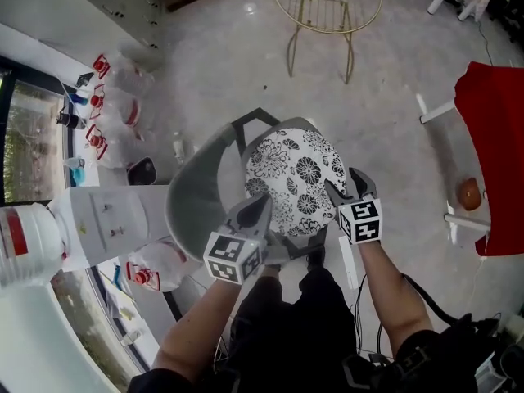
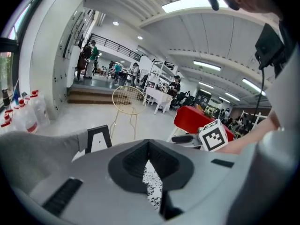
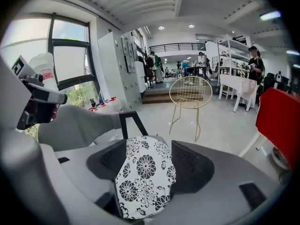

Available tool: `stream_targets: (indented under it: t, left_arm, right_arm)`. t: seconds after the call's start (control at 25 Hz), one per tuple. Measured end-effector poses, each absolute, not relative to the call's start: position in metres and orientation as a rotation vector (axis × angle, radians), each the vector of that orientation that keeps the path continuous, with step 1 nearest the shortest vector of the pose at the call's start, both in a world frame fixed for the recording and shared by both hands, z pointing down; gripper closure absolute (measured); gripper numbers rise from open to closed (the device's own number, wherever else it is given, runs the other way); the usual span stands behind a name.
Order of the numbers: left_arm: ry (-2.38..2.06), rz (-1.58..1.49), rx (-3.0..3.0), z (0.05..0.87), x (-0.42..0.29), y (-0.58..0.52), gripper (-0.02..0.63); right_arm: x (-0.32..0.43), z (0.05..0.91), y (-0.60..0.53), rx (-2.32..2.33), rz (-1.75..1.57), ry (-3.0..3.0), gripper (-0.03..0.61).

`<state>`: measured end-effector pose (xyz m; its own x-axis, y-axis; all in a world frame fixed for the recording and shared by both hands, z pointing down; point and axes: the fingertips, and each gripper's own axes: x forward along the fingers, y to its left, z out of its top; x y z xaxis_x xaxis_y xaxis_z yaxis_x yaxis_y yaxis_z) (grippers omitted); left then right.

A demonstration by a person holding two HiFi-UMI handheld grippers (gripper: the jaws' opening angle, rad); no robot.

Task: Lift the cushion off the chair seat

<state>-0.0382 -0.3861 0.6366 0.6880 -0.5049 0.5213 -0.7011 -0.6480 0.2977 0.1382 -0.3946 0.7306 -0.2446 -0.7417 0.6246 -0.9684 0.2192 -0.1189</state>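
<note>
A black-and-white flowered cushion [image 1: 299, 174] lies on the seat of a grey chair [image 1: 196, 199] right in front of me. My left gripper [image 1: 257, 208] hovers at the cushion's near left edge. Its tips meet, and a sliver of the cushion [image 2: 152, 186] shows in the gap behind them. At the near right edge is my right gripper [image 1: 350, 185]. In the right gripper view its jaws stand wide apart with the cushion [image 3: 145, 172] showing between them. The pads do not press on it. The grey chair back [image 3: 79, 125] curves up on the left.
A gold wire chair [image 1: 327, 6] stands beyond the grey chair. A red-covered table [image 1: 491, 137] is at the right. Several water bottles [image 1: 106, 105] and a white dispenser [image 1: 106, 211] line the left wall. People work at tables far off.
</note>
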Motion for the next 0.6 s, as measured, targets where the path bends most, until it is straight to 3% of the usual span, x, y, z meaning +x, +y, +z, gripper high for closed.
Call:
stream_targets:
  t: [0.6]
  left_arm:
    - [-0.883,0.665,2.328,0.723,-0.024,-0.39,0.607]
  right_arm:
    - [0.157,0.865,-0.378,1.49,0.893,-1.866,0.231]
